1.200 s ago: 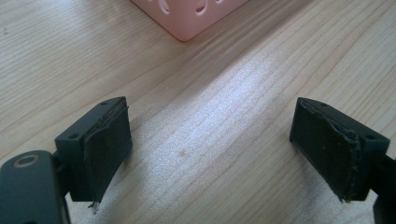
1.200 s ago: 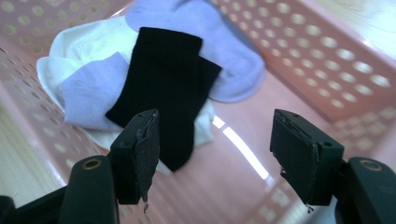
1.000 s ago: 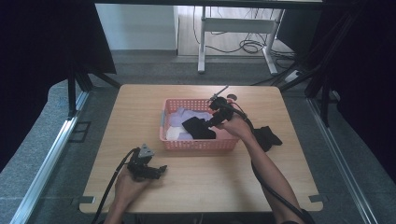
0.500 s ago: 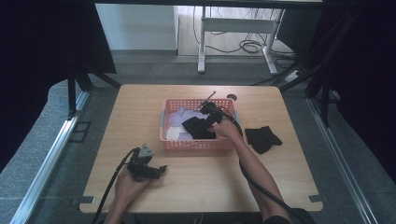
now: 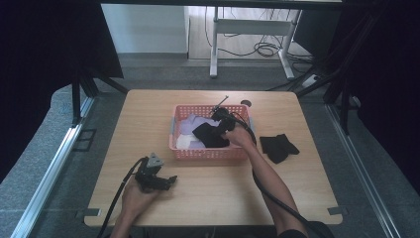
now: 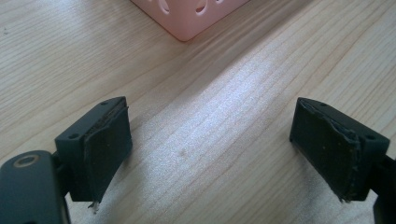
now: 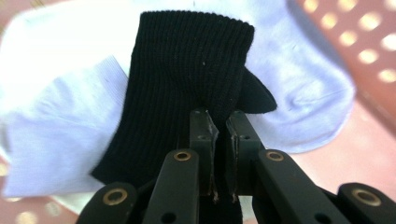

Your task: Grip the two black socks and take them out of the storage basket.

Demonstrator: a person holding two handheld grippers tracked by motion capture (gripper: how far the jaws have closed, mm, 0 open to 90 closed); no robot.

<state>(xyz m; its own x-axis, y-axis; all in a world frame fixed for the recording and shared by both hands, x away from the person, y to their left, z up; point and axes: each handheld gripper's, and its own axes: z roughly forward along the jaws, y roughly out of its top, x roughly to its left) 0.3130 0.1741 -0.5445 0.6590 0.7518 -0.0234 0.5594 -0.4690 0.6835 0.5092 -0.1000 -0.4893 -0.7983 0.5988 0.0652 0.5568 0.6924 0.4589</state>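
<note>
The right hand-held gripper (image 7: 217, 126) was closed on a fold of a black sock (image 7: 187, 79) over the pink basket (image 5: 210, 153), at the middle of the worktop (image 5: 148, 106). Pale socks (image 7: 60, 140) lay beneath it. The pinch was seen to be narrow, so the sock was judged liable to slip free on lifting, or to drag a pale sock along. A second black sock (image 5: 278, 147) lay right of the basket. The left hand-held gripper (image 6: 210, 149), wide open and empty, was held over bare worktop near the left front.
</note>
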